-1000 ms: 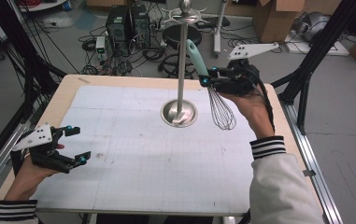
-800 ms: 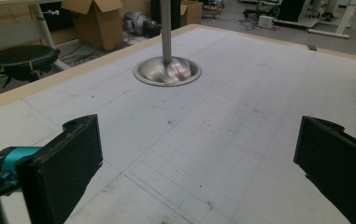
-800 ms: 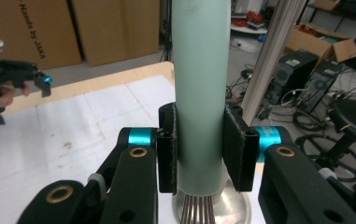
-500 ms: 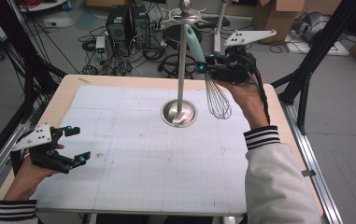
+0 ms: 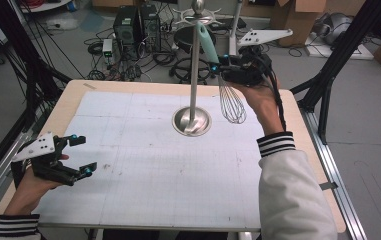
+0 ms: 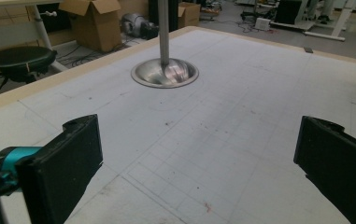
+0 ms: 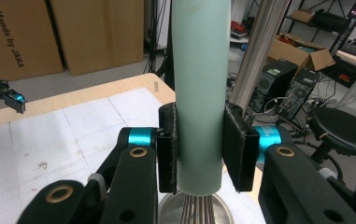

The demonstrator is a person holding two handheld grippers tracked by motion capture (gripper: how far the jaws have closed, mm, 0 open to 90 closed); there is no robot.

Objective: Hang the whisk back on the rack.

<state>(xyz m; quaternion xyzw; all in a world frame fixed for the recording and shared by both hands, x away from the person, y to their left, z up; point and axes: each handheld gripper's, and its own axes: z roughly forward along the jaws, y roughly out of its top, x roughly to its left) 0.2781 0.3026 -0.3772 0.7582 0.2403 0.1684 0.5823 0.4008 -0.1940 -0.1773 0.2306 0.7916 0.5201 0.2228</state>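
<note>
1. Two grippers are at work for me here, and I judge the step in hand to be hanging the whisk [image 5: 229,85] on the utensil stand [image 5: 193,75]: the right gripper [image 5: 222,64] holds it up beside the pole, handle tip close under the hook crown at the top

2. My right jaws are clamped on the whisk's pale green handle, one pad on each side; in the right gripper view the handle [image 7: 199,93] stands upright between them and the wire loops start just below the pads

3. In the high view the wire head hangs free in the air to the right of the pole, above the table [image 5: 128,150] and apart from the stand's round base

4. Next, as I read it, I must bring the handle's end to one of the hooks (I cannot make out a hanging loop on the handle from here), and only then let go

5. My left gripper [image 5: 75,155] sits low near the table's left edge, jaws wide apart, holding nothing
</note>
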